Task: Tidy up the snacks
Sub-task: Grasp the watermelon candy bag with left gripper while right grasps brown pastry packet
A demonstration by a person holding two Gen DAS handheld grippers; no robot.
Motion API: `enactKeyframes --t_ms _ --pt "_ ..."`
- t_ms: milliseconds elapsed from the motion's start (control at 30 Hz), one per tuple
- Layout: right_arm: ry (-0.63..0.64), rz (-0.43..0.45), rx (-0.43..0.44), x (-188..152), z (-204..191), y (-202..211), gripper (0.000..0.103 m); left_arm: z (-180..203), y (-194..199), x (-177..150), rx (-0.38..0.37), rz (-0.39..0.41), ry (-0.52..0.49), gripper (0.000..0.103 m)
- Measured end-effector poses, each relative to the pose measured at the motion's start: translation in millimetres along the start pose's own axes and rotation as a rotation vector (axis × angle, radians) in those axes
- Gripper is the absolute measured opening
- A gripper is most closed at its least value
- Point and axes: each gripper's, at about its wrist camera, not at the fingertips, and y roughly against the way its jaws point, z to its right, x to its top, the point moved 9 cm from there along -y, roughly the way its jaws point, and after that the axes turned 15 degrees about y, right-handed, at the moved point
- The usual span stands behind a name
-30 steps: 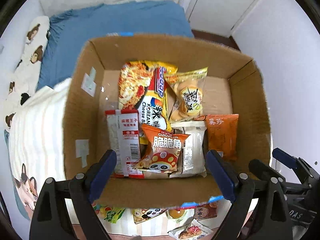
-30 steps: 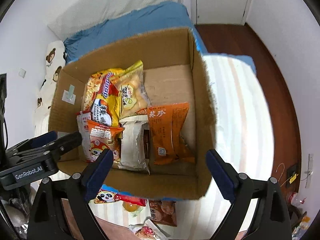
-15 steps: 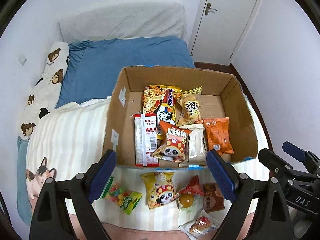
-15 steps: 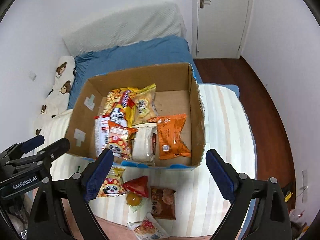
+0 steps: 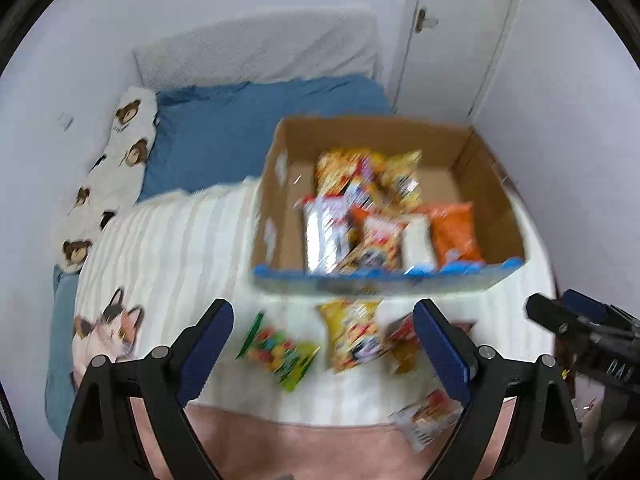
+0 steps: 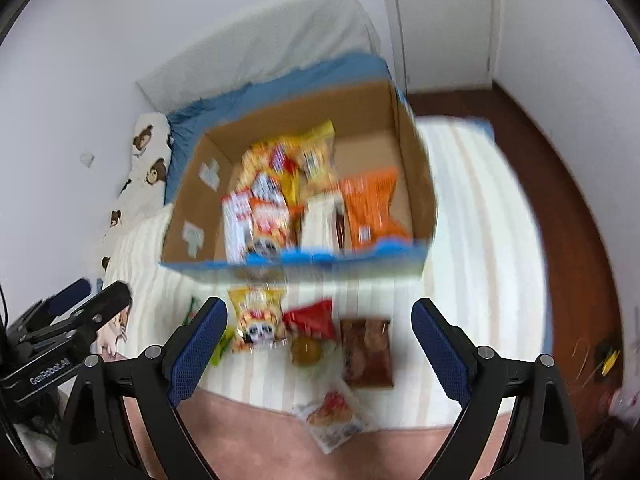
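Matt brown cardboard for the box (image 5: pixel 276 216), paper labels stuck on its wall. Glossy plastic film on the snack packets (image 6: pixel 366 354). Soft striped cloth over the bed (image 5: pixel 172 248). Polished dark wood on the floor (image 6: pixel 568 200). Matt black plastic on each tool (image 5: pixel 323 344), blue textured pads (image 6: pixel 438 350).

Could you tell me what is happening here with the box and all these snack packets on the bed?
A person holding two grippers is sorting snacks into an open brown cardboard box on the striped bedspread. Several packets already lie inside, including an orange packet. More lie loose in front of it: a yellow panda packet, a red packet and a brown packet. The left gripper and right gripper are both open, holding nothing.
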Motion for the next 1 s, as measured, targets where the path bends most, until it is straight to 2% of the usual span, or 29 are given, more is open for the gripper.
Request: enactKeyframes --t_ms 100,267,333,367,467,533,633,667,700,833,933,1000 --pt "-0.047 -0.064 0.017 -25.0 8.6 -31.7 0.096 -27.1 -30.5 -19.0 0.048 -0.075 0.017 0.092" --pt "-0.08 -0.174 0.022 -62.9 21.1 -84.1 0.095 -57.8 -96.4 -57.5 0.103 -0.274 0.0 0.092" --pt "-0.102 -0.193 0.017 -70.2 25.8 -96.3 0.095 -70.8 -120.8 -67.9 0.095 -0.359 0.084 0.092" --pt "-0.116 -0.2 0.016 -72.0 29.0 -101.9 0.095 -74.7 -130.3 -70.1 0.068 -0.394 0.141 0.092" --pt "-0.149 -0.203 0.004 -74.0 34.5 -114.6 0.095 -87.0 -155.6 -69.3 0.018 -0.445 0.326 0.092" --pt "-0.166 -0.207 -0.003 -74.8 35.7 -123.5 0.095 -93.3 -170.6 -66.8 -0.004 -0.446 0.436 0.092" --pt "-0.191 -0.217 -0.024 -80.3 39.0 -141.8 0.091 -100.5 -188.3 -67.7 0.019 -0.406 0.505 0.091" --pt "-0.191 -0.23 -0.032 -82.9 38.3 -148.0 0.089 -101.5 -192.2 -70.0 0.034 -0.396 0.502 0.088" --pt "-0.177 -0.248 -0.054 -87.3 38.1 -155.2 0.083 -103.1 -194.5 -73.6 0.063 -0.384 0.488 0.079" --pt "-0.077 -0.26 -0.14 -93.5 38.9 -161.4 0.059 -99.9 -187.3 -88.6 0.114 -0.338 0.334 0.059" --pt "-0.04 -0.254 -0.148 -97.8 39.6 -158.4 0.058 -97.9 -176.5 -109.1 0.139 -0.338 0.221 0.051" --pt "-0.018 -0.252 -0.166 -102.1 41.3 -154.0 0.058 -98.0 -169.0 -124.7 0.175 -0.32 0.144 0.051"
